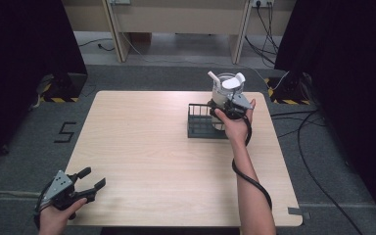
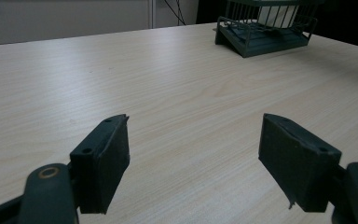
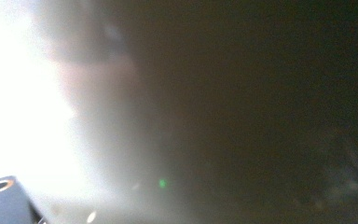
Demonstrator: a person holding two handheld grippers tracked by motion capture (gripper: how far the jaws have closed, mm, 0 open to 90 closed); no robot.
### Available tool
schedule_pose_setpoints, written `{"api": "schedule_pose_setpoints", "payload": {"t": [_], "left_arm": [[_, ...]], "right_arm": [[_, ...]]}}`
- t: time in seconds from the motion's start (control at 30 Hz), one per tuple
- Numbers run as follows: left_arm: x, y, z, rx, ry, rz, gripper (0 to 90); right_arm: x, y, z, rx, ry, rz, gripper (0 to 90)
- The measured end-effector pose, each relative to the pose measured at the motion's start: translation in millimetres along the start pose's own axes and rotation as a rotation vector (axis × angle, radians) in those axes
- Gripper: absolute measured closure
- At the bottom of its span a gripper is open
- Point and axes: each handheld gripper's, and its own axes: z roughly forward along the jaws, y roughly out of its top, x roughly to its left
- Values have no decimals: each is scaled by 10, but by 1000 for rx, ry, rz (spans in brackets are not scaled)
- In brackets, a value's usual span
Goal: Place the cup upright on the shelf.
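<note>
- Your right claw [image 1: 229, 104] is at the clear jug [image 1: 223, 90], which stands in or just over the far right corner of the dark wire rack [image 1: 200, 122]. Whether its base rests on the rack floor, you cannot tell from the high view.
- The right claw looks pressed to the jug's near wall, but the jaws are hidden behind your hand, and the right gripper view is a bright blur against something very close. Whether it is gripping the jug cannot be told.
- Judging by this, the work is near one end: the jug is either about to settle into the rack or about to leave it. Letting go, or lifting clear, is what remains.
- The jug stands upright, long axis vertical. Its white spout [image 1: 213, 77] leans up and to the left, away from the rack's right side, with a white lid flap [image 1: 234, 82] beside it.
- Your left claw [image 1: 90, 180] rests at the desk [image 1: 142, 147] edge, well apart from the rack, on its near left, jaws spread wide and empty.
</note>
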Motion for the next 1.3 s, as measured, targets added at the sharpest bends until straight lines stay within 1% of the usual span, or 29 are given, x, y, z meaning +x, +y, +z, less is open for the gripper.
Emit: {"api": "schedule_pose_setpoints", "payload": {"t": [0.03, 0.4, 0.47, 0.53, 0.77, 1.03, 1.3], "left_arm": [[-1, 0, 0, 0, 0, 1, 237], [-1, 1, 0, 0, 0, 1, 237], [-2, 1, 0, 0, 0, 1, 237], [-3, 2, 0, -1, 0, 1, 237], [-4, 2, 1, -1, -1, 0, 237], [-5, 3, 0, -1, 0, 2, 237], [-4, 2, 1, -1, -2, 2, 237]], "right_arm": [[3, -3, -6, 1, 0, 5, 85], [35, -30, -73, -4, -29, -3, 97], [44, -34, -79, -2, -28, 4, 97], [39, -40, -87, -7, -29, -3, 98], [54, -55, -140, -9, -34, 5, 98], [52, -55, -163, -6, -32, -3, 98], [65, -85, -197, -22, -38, 2, 96]]}}
